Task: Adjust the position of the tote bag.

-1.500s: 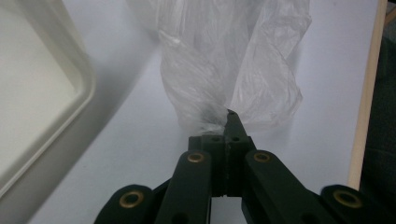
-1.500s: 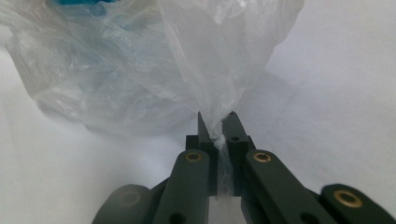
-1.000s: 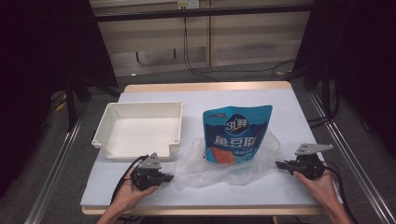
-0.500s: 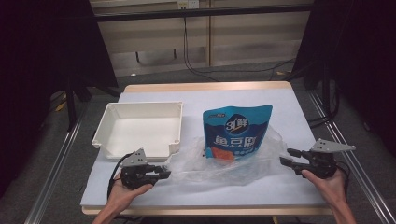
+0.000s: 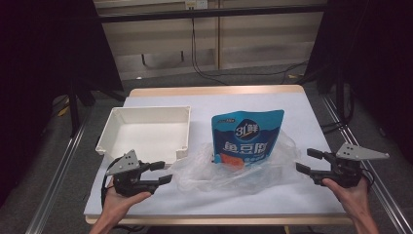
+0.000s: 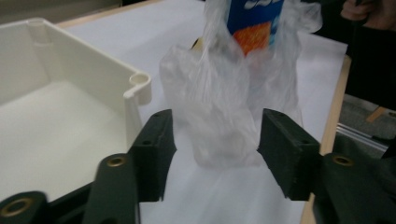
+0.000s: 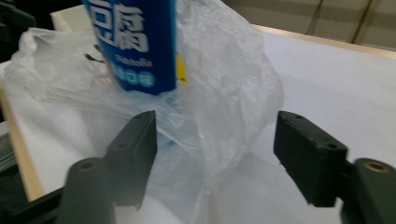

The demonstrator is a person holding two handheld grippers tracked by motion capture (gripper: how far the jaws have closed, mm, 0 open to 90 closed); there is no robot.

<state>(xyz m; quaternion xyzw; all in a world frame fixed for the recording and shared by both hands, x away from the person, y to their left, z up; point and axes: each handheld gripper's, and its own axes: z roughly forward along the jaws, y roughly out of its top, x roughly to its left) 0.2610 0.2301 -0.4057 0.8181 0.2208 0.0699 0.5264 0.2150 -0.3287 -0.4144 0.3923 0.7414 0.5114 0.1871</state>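
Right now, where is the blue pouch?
In the high view the blue pouch stands near the table's middle, its base in a clear plastic bag, just right of the white tray.

blue pouch, clear bag, seemingly white tray

In the left gripper view the blue pouch is cut off by the top edge, so only its lower part shows, veiled by the clear plastic bag, and the white tray runs out past the left edge. In the right gripper view the pouch is again cropped at the top, its print only partly readable, and the near jaws are soft with blur
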